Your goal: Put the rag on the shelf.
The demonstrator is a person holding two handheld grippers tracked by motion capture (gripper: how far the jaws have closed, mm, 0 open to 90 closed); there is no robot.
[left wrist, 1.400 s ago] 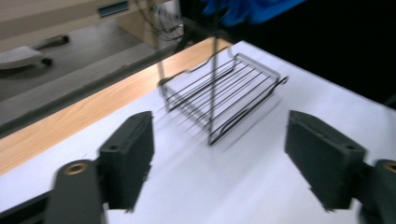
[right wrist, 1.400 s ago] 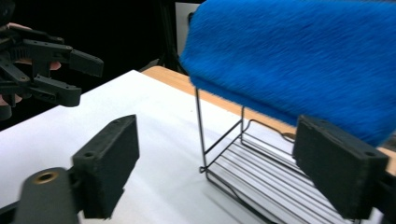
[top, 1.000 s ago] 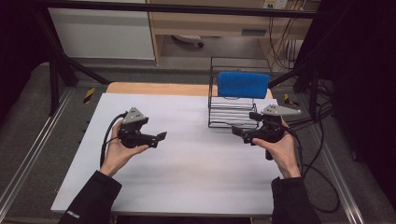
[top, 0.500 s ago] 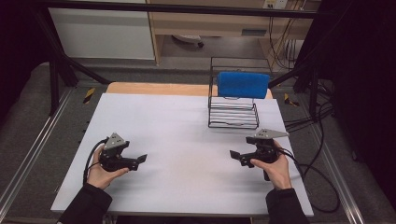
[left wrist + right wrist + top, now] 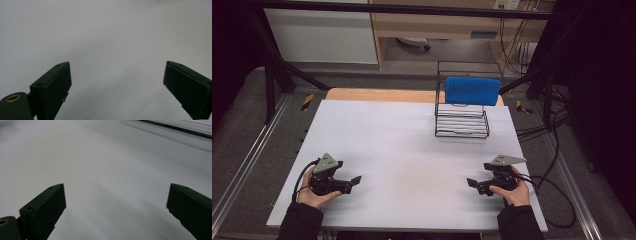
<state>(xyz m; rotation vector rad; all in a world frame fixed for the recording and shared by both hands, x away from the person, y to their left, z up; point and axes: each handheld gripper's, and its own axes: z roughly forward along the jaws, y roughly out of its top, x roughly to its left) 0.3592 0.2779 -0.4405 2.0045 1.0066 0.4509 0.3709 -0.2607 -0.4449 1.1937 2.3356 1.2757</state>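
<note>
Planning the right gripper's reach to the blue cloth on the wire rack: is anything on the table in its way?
Nothing visible. Bare white table lies between the right gripper and the wire rack holding the blue cloth. The rack's own wires enclose the cloth's lower part.

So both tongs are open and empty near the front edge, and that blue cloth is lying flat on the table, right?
Not quite: in the high view the blue cloth hangs over the top of the wire rack, not on the table. The left tongs and right tongs are indeed open and empty.
</note>
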